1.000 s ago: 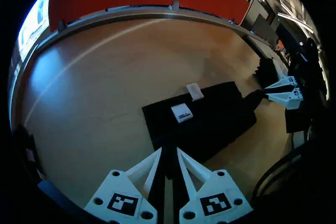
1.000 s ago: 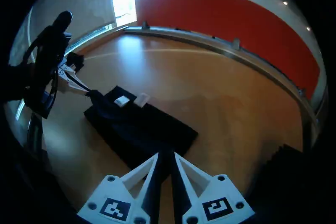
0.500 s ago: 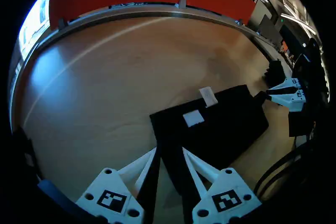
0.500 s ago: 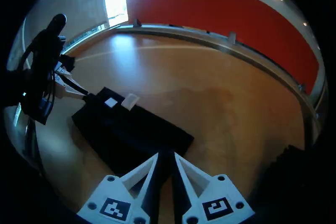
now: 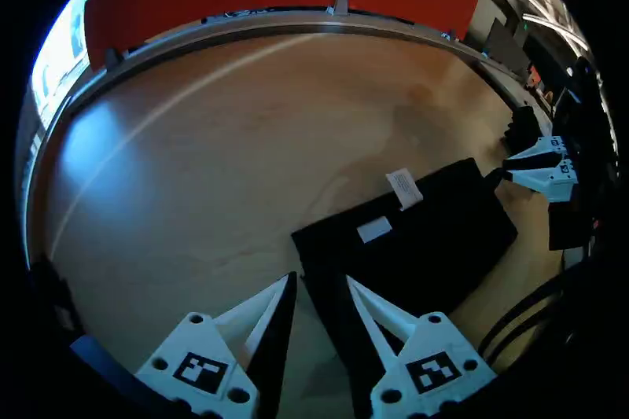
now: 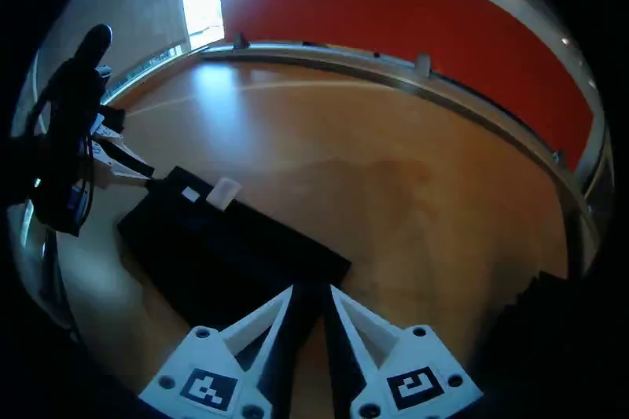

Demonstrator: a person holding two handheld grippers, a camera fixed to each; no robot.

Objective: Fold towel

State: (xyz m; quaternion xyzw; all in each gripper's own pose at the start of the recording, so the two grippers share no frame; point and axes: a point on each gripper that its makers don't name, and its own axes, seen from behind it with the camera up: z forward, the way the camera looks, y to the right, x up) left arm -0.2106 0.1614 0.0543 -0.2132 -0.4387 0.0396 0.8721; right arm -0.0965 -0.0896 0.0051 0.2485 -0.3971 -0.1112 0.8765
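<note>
Left gripper fingers stand parted astride the towel corner. Right gripper fingers clench its edge, contact lost in shadow.

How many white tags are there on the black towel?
2. A small tag lies flat on the black towel; a larger tag overhangs its far edge onto the wooden table. More may be hidden underneath.

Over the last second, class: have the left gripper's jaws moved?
Yes. The left gripper jaws have spread apart, each moving away from the corner of the black towel lying between them on the table.
</note>
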